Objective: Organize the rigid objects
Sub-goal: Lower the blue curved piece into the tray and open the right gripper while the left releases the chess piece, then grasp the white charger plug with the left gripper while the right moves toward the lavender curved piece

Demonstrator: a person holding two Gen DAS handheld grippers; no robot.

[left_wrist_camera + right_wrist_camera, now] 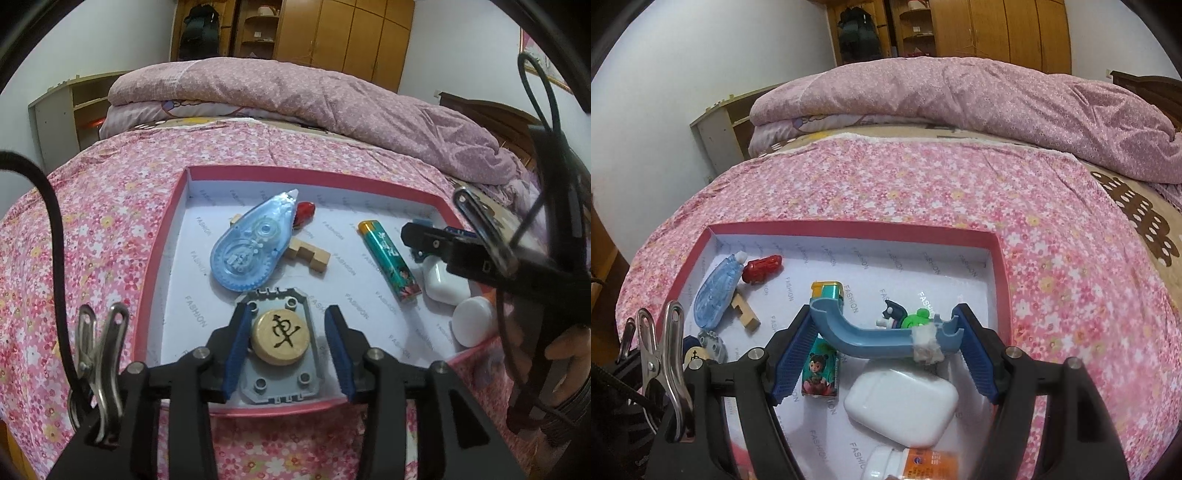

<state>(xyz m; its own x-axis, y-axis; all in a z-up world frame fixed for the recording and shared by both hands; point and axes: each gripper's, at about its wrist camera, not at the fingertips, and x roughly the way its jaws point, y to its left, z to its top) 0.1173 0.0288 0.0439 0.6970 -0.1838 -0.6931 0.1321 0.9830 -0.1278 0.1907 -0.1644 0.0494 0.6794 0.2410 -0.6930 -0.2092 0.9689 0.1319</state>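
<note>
A red-rimmed box (pixel 162 236) with a white floor lies on the pink bedspread; it also shows in the right wrist view (pixel 999 266). My left gripper (pixel 286 345) is open over the box's near edge, its jaws on either side of a round wooden chess piece (pixel 279 338) that rests on a grey plastic plate (pixel 280 380). My right gripper (pixel 882 350) is shut on a curved blue plastic piece (pixel 871 338) with white padding, held above the box floor. The right gripper also shows in the left wrist view (pixel 424 236).
In the box lie a blue correction-tape dispenser (pixel 251 247), a wooden block (pixel 308 254), a red toy (pixel 304 212), a green lighter (pixel 389 264), a white earbud case (pixel 901 400), a white bottle (pixel 474 321) and a small toy figure (pixel 905 315). A folded quilt (pixel 295 96) lies behind.
</note>
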